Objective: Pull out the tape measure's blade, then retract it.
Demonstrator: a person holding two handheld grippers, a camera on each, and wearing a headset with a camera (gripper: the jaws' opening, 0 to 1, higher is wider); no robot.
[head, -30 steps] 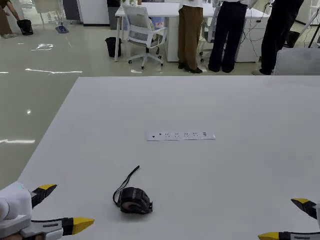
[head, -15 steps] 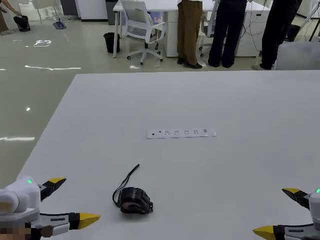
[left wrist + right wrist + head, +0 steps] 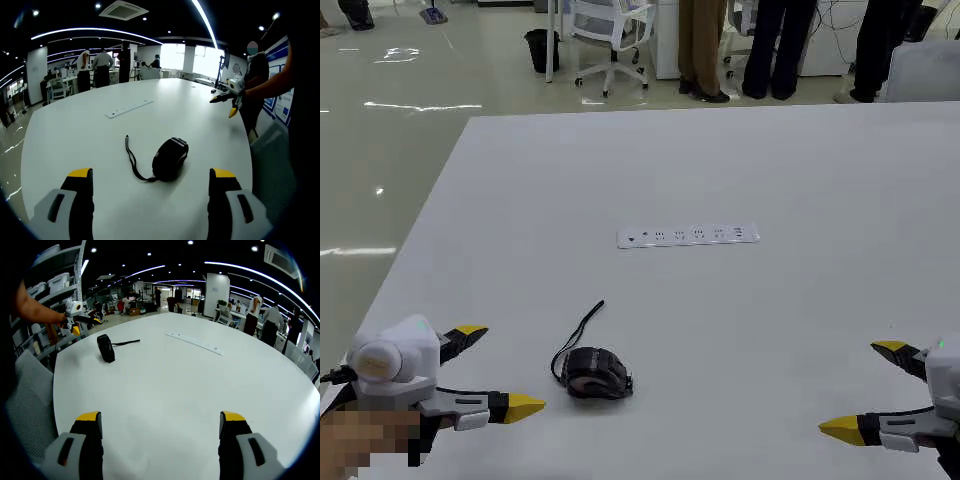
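Note:
A black tape measure [image 3: 594,372] with a thin black wrist strap [image 3: 582,327] lies on the white table, blade fully inside. My left gripper [image 3: 500,370] is open at the table's near left, a short way left of the tape measure. In the left gripper view the tape measure [image 3: 170,157] sits ahead between the yellow-tipped jaws, apart from them. My right gripper [image 3: 870,390] is open at the near right, far from the tape measure [image 3: 105,347], with nothing between its jaws.
A white power strip [image 3: 688,236] lies flat across the table's middle. Beyond the far edge stand several people [image 3: 700,45], a white swivel chair [image 3: 605,35] and desks. The table's left edge [image 3: 420,240] drops to a glossy floor.
The head camera has tilted down, so the table sits higher in the picture. Both grippers have come further into view, the left one closer to the tape measure. The tape measure has not moved.

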